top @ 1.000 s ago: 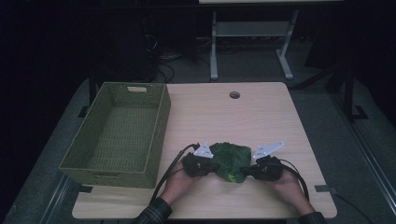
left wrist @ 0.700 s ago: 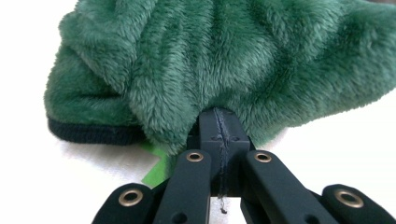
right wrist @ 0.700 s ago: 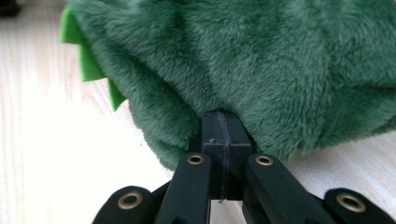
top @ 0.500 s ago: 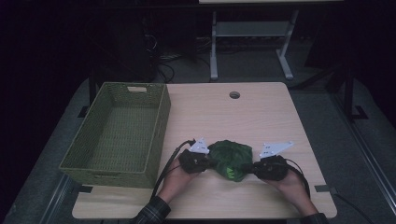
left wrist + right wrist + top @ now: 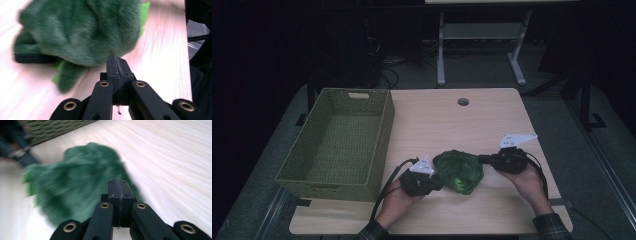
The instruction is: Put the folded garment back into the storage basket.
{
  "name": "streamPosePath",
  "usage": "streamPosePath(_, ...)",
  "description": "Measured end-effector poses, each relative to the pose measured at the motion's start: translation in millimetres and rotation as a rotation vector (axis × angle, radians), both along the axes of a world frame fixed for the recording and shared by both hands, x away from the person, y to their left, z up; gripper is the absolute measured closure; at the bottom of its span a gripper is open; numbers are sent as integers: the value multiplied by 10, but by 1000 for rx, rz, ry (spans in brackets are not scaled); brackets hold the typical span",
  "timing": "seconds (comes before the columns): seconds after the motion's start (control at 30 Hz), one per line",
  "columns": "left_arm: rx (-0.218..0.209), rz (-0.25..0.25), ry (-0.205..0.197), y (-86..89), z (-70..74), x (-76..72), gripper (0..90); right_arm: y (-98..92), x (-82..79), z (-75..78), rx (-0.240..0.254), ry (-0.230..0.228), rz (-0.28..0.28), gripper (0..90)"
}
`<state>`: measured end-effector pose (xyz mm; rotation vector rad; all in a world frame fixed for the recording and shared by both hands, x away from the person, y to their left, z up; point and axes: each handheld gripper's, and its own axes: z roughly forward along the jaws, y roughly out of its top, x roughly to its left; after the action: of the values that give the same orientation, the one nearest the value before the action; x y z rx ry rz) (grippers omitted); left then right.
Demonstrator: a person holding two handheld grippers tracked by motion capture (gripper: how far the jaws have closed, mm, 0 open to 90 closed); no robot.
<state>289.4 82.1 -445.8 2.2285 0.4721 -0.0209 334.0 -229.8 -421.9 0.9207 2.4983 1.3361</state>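
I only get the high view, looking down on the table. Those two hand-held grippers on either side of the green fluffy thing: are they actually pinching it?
Observer: Not the left one. In the left gripper view, the left hand-held gripper has its jaws shut flat together with nothing between them. The green plush toy lies just beyond the tips.
Operator: And the other one?
Observer: In the right gripper view, the right hand-held gripper is shut the same way, with nothing between its jaws. Its tips are right at the fur, but I cannot tell whether they touch it.
Operator: Is the toy all one green?
Observer: No. Close up, brighter green felt pieces stick out from under the dark fur.
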Motion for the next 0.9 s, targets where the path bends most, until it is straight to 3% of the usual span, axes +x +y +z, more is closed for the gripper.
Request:
streamPosePath(0.2,29,-15,-2,-187,-98,-15,899,63,342,-139,-27,19,-50,900)
streamPosePath(0.37,47,3,-1,-227,-146,36,899,140,471,-265,-55,42,-47,900)
streamPosePath(0.63,68,74,-24,-181,-173,234,899,154,355,-311,-75,67,-9,900)
streamPosePath(0.9,81,123,-34,-11,-166,398,898,118,92,-317,-82,97,50,900)
